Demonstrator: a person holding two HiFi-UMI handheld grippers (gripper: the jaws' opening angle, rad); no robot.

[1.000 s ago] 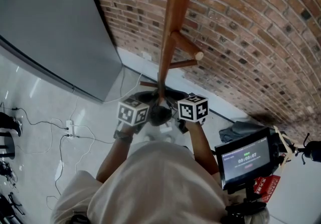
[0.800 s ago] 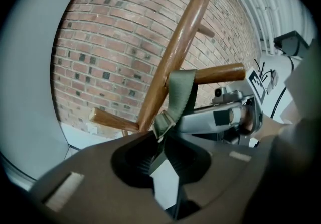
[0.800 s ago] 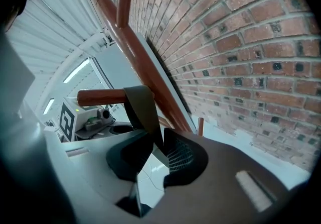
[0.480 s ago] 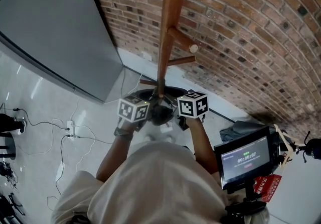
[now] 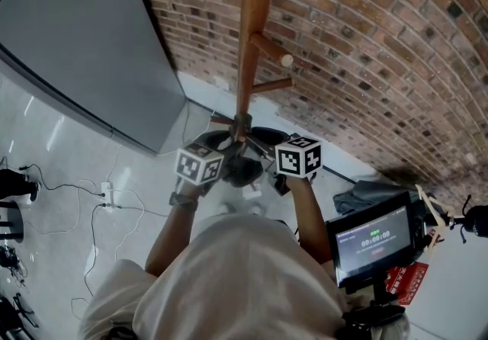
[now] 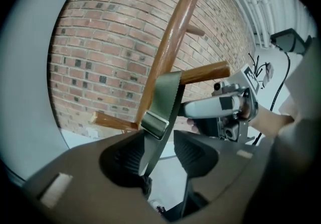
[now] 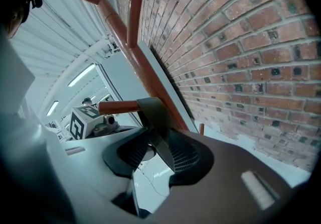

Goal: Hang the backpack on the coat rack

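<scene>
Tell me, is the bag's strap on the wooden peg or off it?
On. In both gripper views the strap drapes over a peg of the coat rack.

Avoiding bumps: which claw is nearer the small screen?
Right: the right claw is left of the screen, the left claw farther left. Both are opening, straps between their jaws.

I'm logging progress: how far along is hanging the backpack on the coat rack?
Done: each gripper view shows a strap draped over a rack peg. In hand: left gripper and right gripper jaws are opening, straps between them. Left: pull both clear, check it hangs.
</scene>
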